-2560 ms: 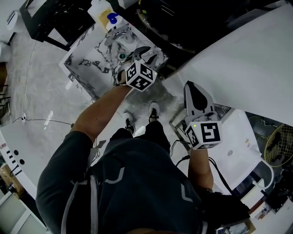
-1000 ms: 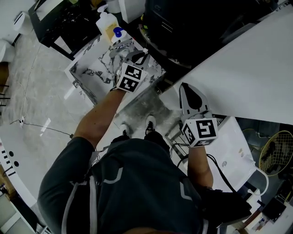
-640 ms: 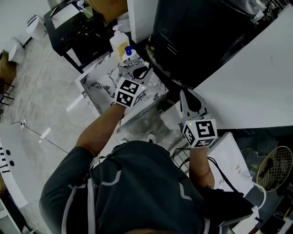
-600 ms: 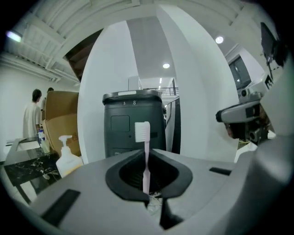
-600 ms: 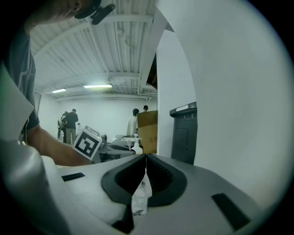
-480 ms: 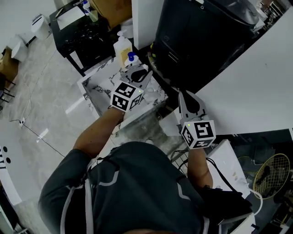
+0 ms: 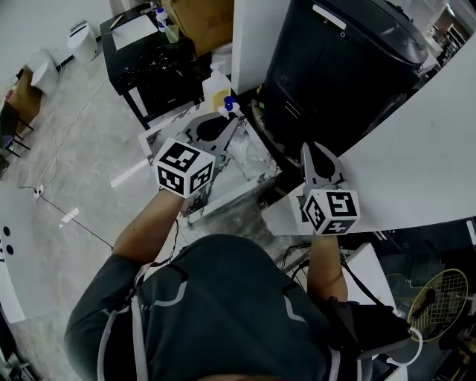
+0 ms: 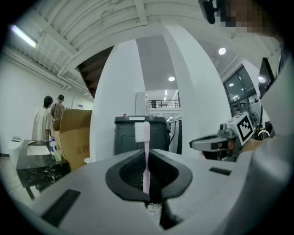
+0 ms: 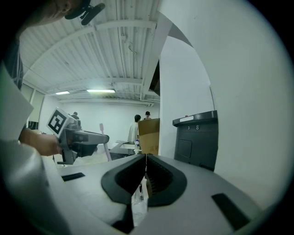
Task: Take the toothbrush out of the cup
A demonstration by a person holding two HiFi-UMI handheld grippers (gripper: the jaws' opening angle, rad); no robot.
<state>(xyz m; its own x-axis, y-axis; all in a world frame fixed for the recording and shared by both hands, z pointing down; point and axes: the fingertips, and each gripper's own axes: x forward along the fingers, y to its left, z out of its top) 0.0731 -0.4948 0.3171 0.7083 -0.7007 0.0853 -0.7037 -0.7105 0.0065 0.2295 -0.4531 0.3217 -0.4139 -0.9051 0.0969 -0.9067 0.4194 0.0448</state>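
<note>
My left gripper (image 8: 147, 155) is shut on a pink toothbrush (image 8: 146, 151). The brush stands upright between the jaws, with its white bristle head above them. In the head view this gripper (image 7: 227, 123) hangs over the marble-topped table (image 7: 167, 134). A clear thing on that table (image 7: 253, 155) may be the cup; I cannot tell for sure. My right gripper (image 9: 146, 158) has its jaws together with nothing seen between them. It hovers at the white counter's edge (image 7: 307, 147), to the right of the left one. From the right gripper view, the toothbrush (image 9: 104, 137) sticks up from the left gripper (image 9: 87, 137).
A tall black bin (image 7: 342, 67) stands just beyond both grippers. A soap bottle with a blue pump (image 7: 218, 93) is at the marble table's far edge. Behind it are a black table (image 7: 152, 52) and a cardboard box (image 7: 201, 18). The white counter (image 7: 416, 164) runs to the right.
The left gripper has risen from the marble table with the toothbrush in its jaws and stands closer to the head camera. The right gripper rose a little. The head view tilted up toward the bin.
</note>
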